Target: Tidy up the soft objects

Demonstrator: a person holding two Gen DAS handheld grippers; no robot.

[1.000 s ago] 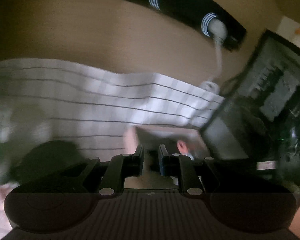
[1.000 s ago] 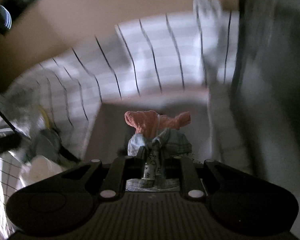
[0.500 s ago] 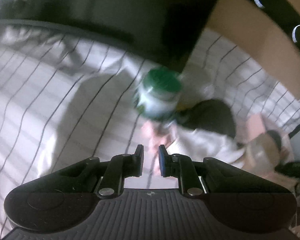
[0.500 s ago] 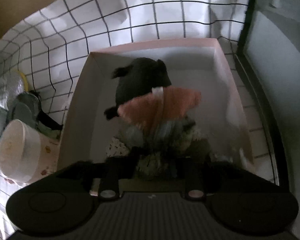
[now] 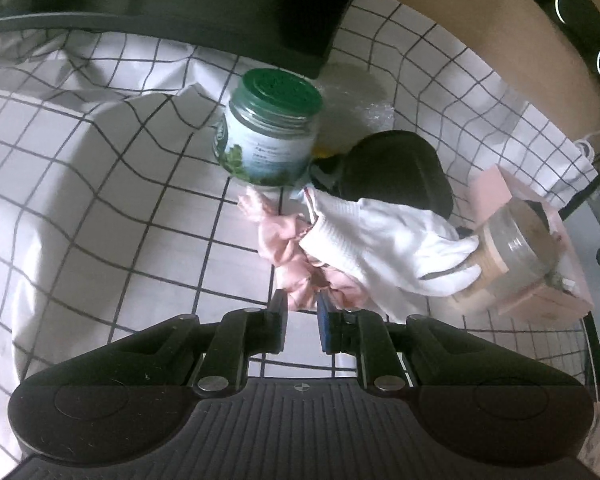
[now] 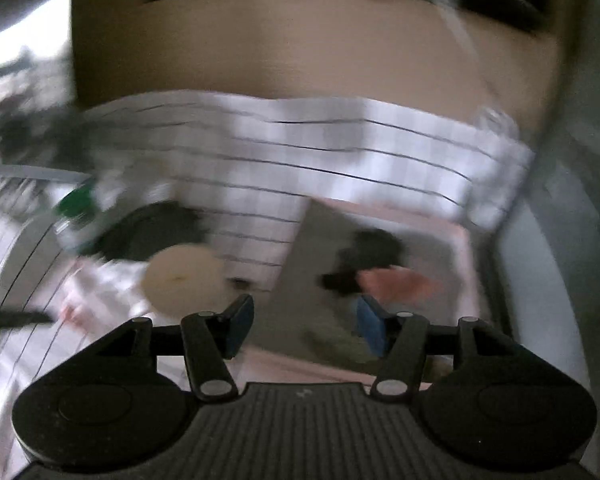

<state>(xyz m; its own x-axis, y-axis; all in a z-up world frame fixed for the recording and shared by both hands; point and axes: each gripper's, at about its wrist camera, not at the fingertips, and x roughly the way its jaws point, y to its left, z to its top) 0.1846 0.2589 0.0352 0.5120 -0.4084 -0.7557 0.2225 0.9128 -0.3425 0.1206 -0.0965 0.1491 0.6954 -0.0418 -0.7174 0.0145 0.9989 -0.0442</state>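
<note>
The crumpled pink satin cloth (image 5: 290, 248) lies on the checked surface (image 5: 100, 208) directly ahead of the nearly closed, empty left tongs (image 5: 302, 308), its length running away toward the green-lidded jar (image 5: 270, 128). The right tongs (image 6: 306, 326) have just been opening with nothing between them, farther off above the pink box (image 6: 466, 248).

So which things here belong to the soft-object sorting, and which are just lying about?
Job: pink cloth, white glove, black pouch, pink box, soft items in it.
Lying about: green-lidded jar, tape roll.

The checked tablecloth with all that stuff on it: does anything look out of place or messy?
Yes. The white knit glove and crumpled pink cloth lie heaped together among hard things, beside a green-lidded glass jar, and the checked tablecloth is rumpled.
</note>
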